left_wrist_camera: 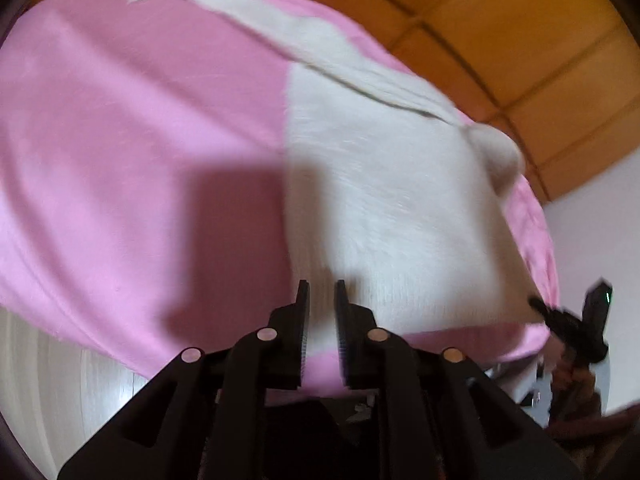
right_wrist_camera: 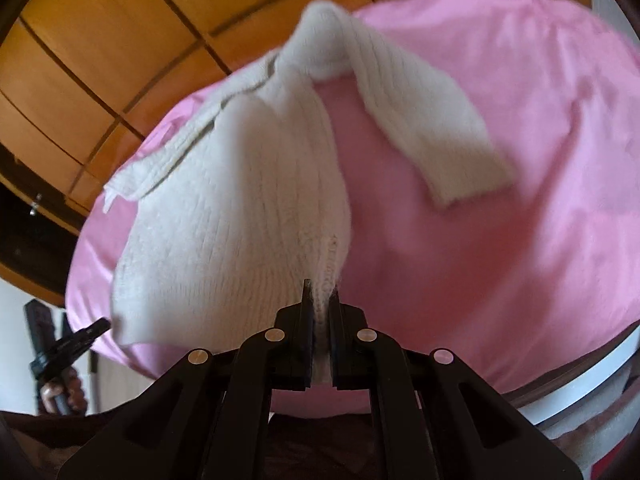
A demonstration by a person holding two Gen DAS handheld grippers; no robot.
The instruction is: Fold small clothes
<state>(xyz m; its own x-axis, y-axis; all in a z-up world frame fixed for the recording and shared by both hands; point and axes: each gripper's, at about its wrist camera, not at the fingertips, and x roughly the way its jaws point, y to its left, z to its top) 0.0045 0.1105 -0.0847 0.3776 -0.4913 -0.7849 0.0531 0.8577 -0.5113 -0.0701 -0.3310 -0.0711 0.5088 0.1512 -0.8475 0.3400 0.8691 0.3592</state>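
Right wrist view: right gripper (right_wrist_camera: 322, 300) is clamped tight on a ribbed edge of the white knit sweater (right_wrist_camera: 240, 208), fabric visibly pinched between the pads and bunched below them. Sweater body spreads ahead and to the left of that gripper over the pink sheet (right_wrist_camera: 500, 160); one sleeve (right_wrist_camera: 420, 120) is flipped over and trails off ahead-right, w/ a knotted-looking hump at the shoulder. Left wrist view: left gripper (left_wrist_camera: 322, 300) has a narrow gap between the pads, nothing between them; sweater (left_wrist_camera: 380, 200) lies just ahead of and under the tips, other sleeve (left_wrist_camera: 256, 8) stretched far ahead-left. Both frames motion-blurred, so exact contact is hard to judge. Risks, as judged: (1) only one corner is held, so any pull by the right gripper likely drags the whole garment askew instead of folding it; (2) the thick rib may creep out of the closed pads if tugged fast; (3) the left gripper, barely open, may be too narrow to take the hem, or may pinch the sheet along w/ the knit; (4) the twisted sleeve could get trapped inside the fold, giving a lumpy result.
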